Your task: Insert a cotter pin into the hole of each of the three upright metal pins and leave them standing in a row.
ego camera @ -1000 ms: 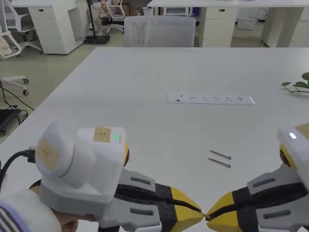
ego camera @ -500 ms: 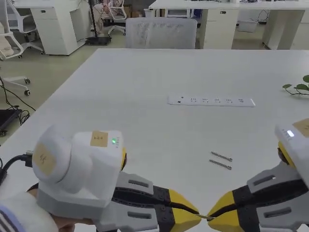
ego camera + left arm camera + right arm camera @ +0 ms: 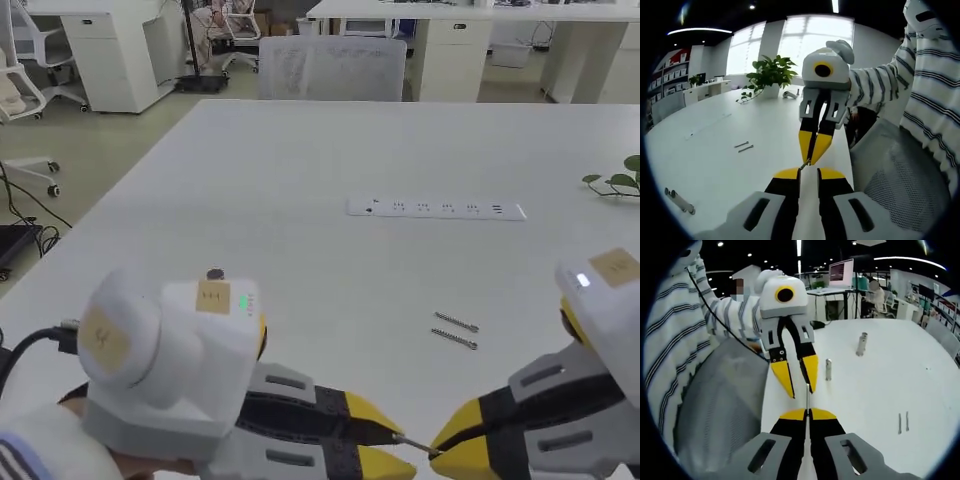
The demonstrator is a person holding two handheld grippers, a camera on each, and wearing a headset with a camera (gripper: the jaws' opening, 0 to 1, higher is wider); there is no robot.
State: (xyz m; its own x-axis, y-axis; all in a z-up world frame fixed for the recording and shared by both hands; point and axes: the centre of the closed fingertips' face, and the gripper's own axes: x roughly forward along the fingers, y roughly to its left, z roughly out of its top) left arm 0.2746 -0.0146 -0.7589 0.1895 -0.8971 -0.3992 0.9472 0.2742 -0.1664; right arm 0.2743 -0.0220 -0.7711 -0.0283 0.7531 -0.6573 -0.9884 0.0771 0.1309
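Note:
My right gripper [image 3: 807, 411] is shut on a thin cotter pin [image 3: 807, 396] that sticks out forward from its tips. The pin's free end lies between the parted yellow fingers of my left gripper [image 3: 801, 391], which faces it tip to tip. In the head view both grippers, left [image 3: 395, 446] and right [image 3: 441, 448], meet low over the table's near edge. Three upright metal pins [image 3: 828, 369] [image 3: 860, 346] [image 3: 864, 336] stand behind the left gripper. Two more cotter pins [image 3: 455, 330] lie side by side on the table.
A white power strip [image 3: 436, 208] lies across the middle of the white table [image 3: 300, 180]. A potted plant [image 3: 620, 178] sits at the right edge. A grey chair [image 3: 330, 68] stands at the far side. A striped sleeve [image 3: 920, 75] is close behind the right gripper.
My left gripper's jaws have parted and its tips have drawn slightly back from the right gripper's. The cotter pin stays in the right gripper.

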